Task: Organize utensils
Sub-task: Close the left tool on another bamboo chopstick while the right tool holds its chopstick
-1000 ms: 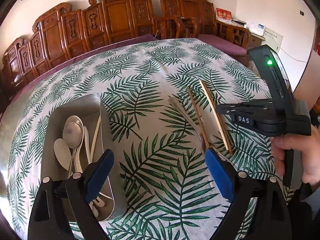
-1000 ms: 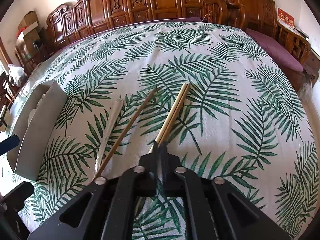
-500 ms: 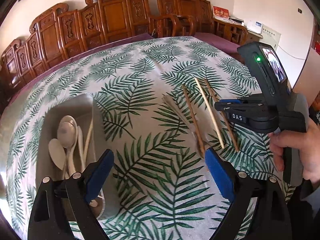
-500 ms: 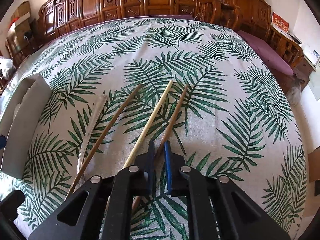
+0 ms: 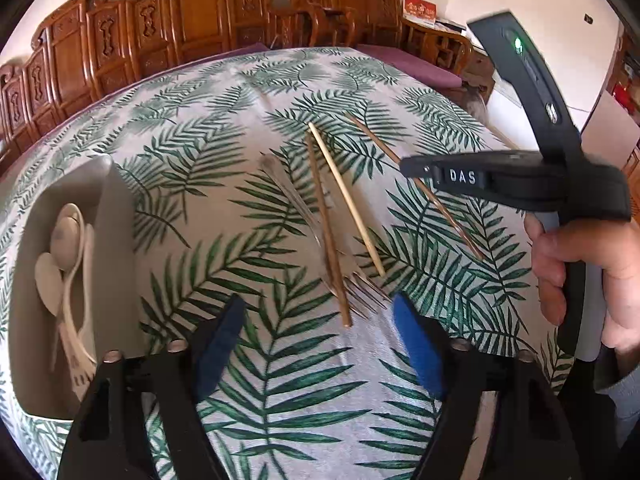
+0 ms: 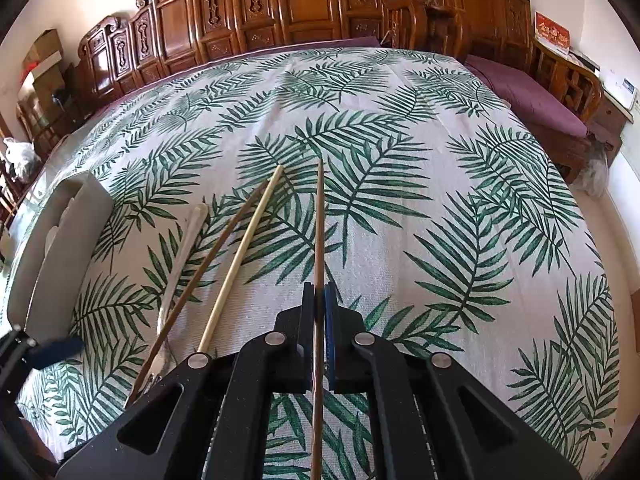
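While the right gripper (image 6: 319,304) pinches a brown chopstick (image 6: 319,224) between its pressed-together blue pads, the left gripper (image 5: 316,344) hovers spread wide above the leaf-print tablecloth (image 5: 280,400). Just beyond its fingers lie a fork (image 5: 362,294), a dark chopstick (image 5: 326,228) crossing it, and a pale chopstick (image 5: 346,200). Farther left, a grey tray (image 5: 116,240) holds white spoons (image 5: 66,236).

The left gripper (image 5: 316,344) hangs with its jaws spread over the leaf-print tablecloth (image 5: 224,184). A fork (image 5: 320,240) and dark chopstick (image 5: 328,232) lie at twelve o'clock, a grey tray (image 5: 116,216) of spoons (image 5: 64,240) at nine.
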Motion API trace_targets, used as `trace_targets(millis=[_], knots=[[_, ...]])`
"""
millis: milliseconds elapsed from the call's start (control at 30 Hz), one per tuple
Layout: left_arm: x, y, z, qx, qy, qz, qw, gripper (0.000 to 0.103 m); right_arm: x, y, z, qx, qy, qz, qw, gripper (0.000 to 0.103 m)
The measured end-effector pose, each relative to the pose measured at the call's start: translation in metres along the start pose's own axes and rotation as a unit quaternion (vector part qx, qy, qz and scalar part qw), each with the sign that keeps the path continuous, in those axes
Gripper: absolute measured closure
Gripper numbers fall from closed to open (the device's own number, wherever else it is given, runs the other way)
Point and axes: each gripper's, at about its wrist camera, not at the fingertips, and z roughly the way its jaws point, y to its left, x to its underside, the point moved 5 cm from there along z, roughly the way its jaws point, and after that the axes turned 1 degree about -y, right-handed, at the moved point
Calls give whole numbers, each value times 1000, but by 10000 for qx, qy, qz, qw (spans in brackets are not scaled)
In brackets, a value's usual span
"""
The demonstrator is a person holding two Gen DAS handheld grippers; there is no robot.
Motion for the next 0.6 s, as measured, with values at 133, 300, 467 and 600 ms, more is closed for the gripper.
trace_targets(millis=[133, 300, 467, 600], knots=[[2, -5, 3, 146, 3, -30, 9999, 51, 0, 4, -1, -8, -23, -66, 10000, 97], [1, -3, 4, 345, 24, -193, 9992, 57, 2, 6, -1, -59, -24, -63, 10000, 97], [-3, 2, 7, 488, 38, -427, 9979, 71, 3, 10, 0, -91, -24, -80, 9999, 97], [-3, 3, 13, 599, 132, -537, 9967, 77, 4, 10, 1, -98, -9, -78, 9999, 97]])
